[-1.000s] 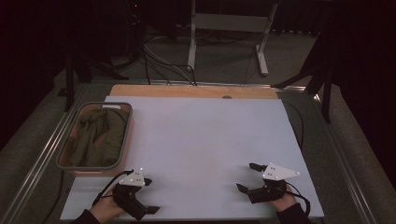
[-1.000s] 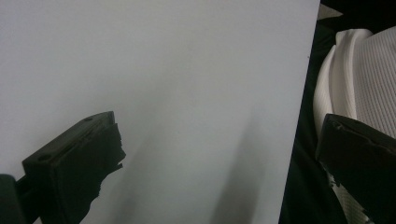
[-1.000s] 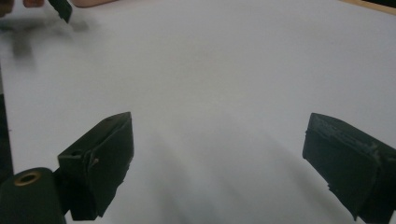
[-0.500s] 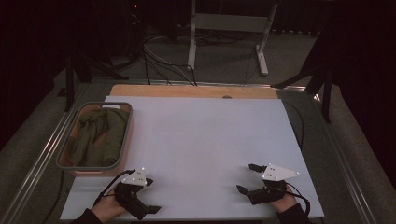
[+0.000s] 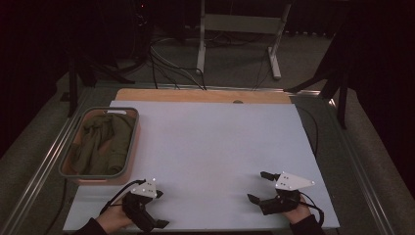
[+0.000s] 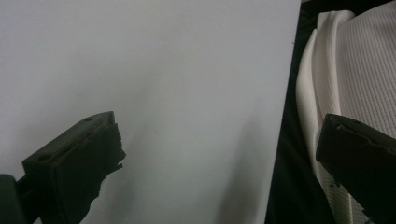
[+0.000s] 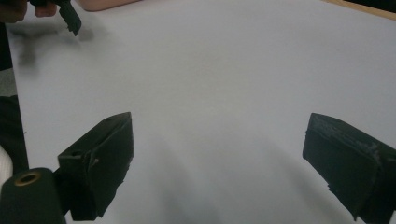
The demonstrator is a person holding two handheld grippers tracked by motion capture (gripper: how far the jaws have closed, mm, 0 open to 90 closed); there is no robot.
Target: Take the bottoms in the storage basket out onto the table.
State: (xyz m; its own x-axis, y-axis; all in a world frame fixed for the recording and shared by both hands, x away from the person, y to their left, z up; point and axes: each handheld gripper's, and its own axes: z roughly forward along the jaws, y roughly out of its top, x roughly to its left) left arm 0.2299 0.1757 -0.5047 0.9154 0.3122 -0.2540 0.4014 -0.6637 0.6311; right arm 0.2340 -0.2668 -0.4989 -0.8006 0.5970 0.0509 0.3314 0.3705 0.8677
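Note:
A grey-rimmed tray [image 5: 133, 139] at the table's left holds a crumpled olive-green cloth [image 5: 100, 144]. My left gripper [image 5: 149, 215] rests near the front edge of the white sheet [image 5: 210, 147], below the tray. In the left gripper view, the left gripper [image 6: 219, 154] is open with nothing between its jaws, and one jaw reaches past the sheet's edge. My right gripper [image 5: 257, 186] sits at the front right of the sheet. In its own view the right gripper [image 7: 219, 149] is open over bare sheet.
A wooden strip [image 5: 195, 95] runs along the sheet's far edge. Metal rails [image 5: 44, 166] border the table. A person's white ribbed garment [image 6: 355, 74] lies just past the sheet's near edge. The left gripper [image 7: 70, 16] appears far off in the right gripper view.
The left gripper has crept very slightly toward the near edge. The right gripper has held still.

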